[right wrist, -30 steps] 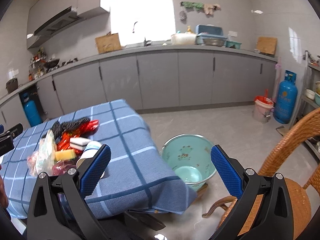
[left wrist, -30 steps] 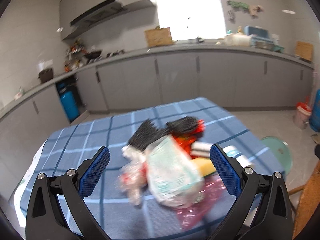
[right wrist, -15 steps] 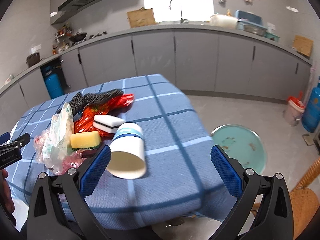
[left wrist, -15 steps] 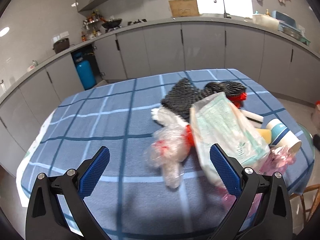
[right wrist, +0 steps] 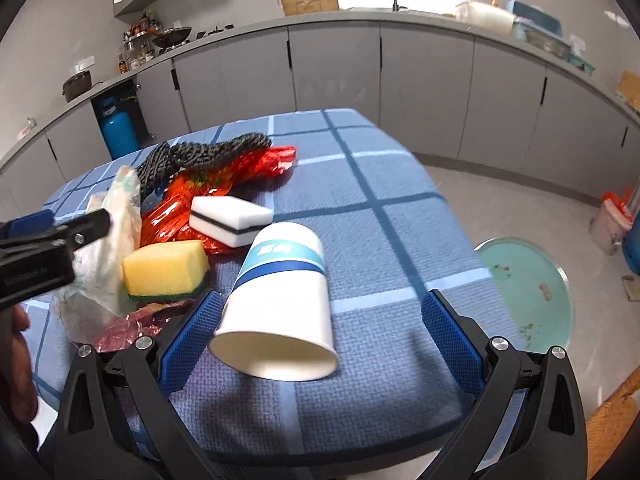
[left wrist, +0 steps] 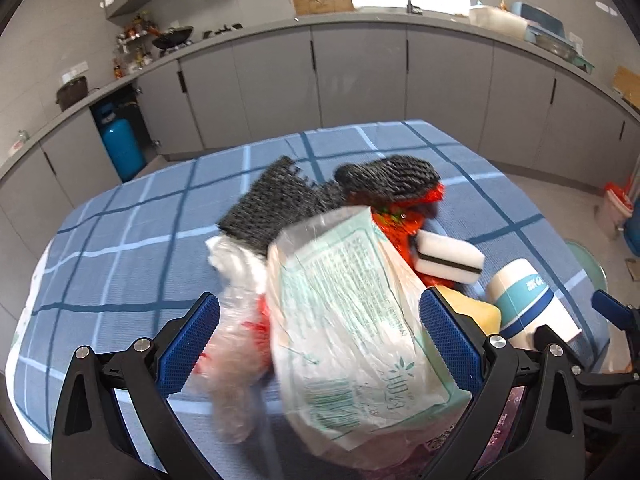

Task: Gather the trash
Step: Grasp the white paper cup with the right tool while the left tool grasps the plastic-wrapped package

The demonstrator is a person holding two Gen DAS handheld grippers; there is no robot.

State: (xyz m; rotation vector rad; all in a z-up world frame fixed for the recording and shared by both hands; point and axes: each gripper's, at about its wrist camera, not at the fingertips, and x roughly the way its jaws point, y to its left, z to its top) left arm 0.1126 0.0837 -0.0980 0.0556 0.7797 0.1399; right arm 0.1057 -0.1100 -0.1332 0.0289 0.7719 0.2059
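Observation:
A pile of trash lies on the blue checked tablecloth (left wrist: 132, 240). In the left wrist view my left gripper (left wrist: 320, 340) is open, its jaws on either side of a white-green plastic bag (left wrist: 352, 312) and a clear crumpled bag (left wrist: 236, 344). Black netting (left wrist: 280, 204), red foil (right wrist: 224, 180), a white sponge (right wrist: 230, 214), and a yellow sponge (right wrist: 164, 266) lie beyond. My right gripper (right wrist: 320, 328) is open around a tipped paper cup (right wrist: 280, 292), not closed on it. The left gripper also shows in the right wrist view (right wrist: 48, 240).
A green basin (right wrist: 528, 284) stands on the floor right of the table. A wicker chair (right wrist: 608, 420) is at the lower right. Grey kitchen cabinets (right wrist: 420, 80) run along the back, with a blue gas cylinder (right wrist: 118, 130) at the left.
Both grippers have moved in closer to the table. The left now straddles the plastic bags and the right now straddles the paper cup. Both stay open.

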